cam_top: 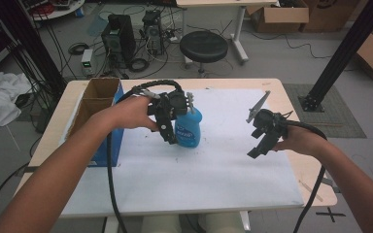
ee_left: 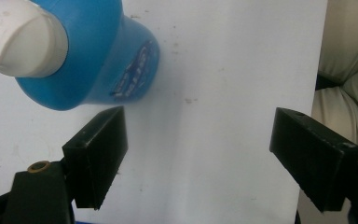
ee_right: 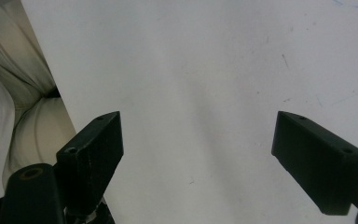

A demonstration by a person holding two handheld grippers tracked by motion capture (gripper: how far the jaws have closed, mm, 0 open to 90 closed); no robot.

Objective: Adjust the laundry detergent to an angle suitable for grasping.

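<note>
Blue bottle [ee_left: 98, 56] stands on the white tabletop [cam_top: 223, 160] just beyond the left gripper [ee_left: 196, 158], outside its wide-apart, empty jaws, which point steeply down; right gripper [ee_right: 198, 158], well apart, likewise gapes over bare tabletop; bottle label blurred, cap cut off.

— Where's the bottle [cam_top: 188, 129]?

— Upright on the sheet [cam_top: 213, 165] that covers the table [cam_top: 291, 104], left of its middle — the left gripper [cam_top: 167, 127] just beside it on the left.

— And the box [cam_top: 99, 104]?

— At the table's left edge. The right gripper [cam_top: 261, 141] hangs over the sheet's right side, well apart from the bottle.
</note>
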